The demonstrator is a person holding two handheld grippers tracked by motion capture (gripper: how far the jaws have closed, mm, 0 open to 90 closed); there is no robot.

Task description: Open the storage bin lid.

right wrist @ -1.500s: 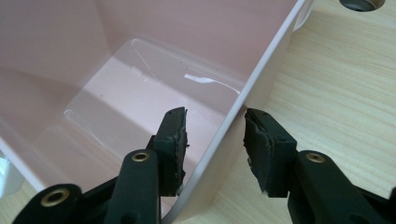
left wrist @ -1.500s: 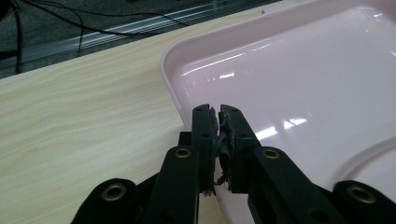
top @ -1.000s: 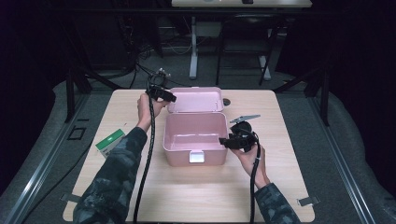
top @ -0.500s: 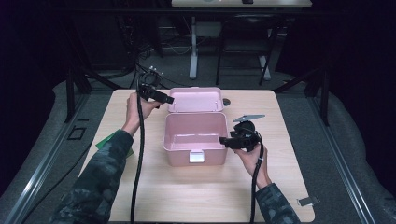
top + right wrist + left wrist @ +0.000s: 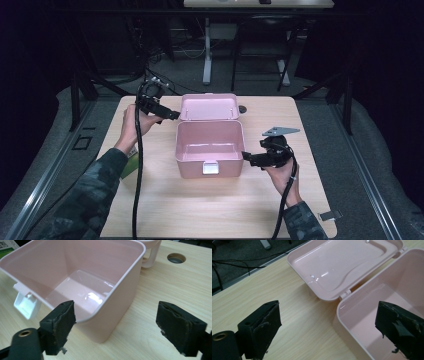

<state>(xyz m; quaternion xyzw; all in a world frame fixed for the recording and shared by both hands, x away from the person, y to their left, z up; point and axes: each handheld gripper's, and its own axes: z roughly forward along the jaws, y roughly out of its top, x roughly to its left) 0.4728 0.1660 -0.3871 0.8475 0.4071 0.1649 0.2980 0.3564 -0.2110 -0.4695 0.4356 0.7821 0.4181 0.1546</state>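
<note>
- Dark room all around, cables and desk legs behind, and a pale wood table [image 5: 215, 200] takes the light.
- Left gripper [image 5: 172, 114] hangs near the far left corner of the table, jaws spread wide with nothing between them, its tip just beside the left end of the open lid [image 5: 208, 106].
- From its own camera, one jaw sits over bare wood and the other over the box's rim, with the hinge [image 5: 346, 293] between them.
- Right gripper [image 5: 246, 156] is out wide too, holding nothing, pointing at the box's right front corner; whether it touches the wall I cannot tell.
- In the right gripper view, one jaw overlaps the box's corner and the other stands over bare table.
- Pink box [image 5: 209, 148] stands mid-table, open and empty inside, a white latch [image 5: 210, 168] on its front wall, lid tipped back toward the far edge.
- Round cable hole [image 5: 176, 258] lies in the tabletop beyond the lid's right end.
- Green and white packet [image 5: 131, 162] peeks out under the left forearm near the left edge.
- Small metal clip [image 5: 329, 216] sits at the near right corner.
</note>
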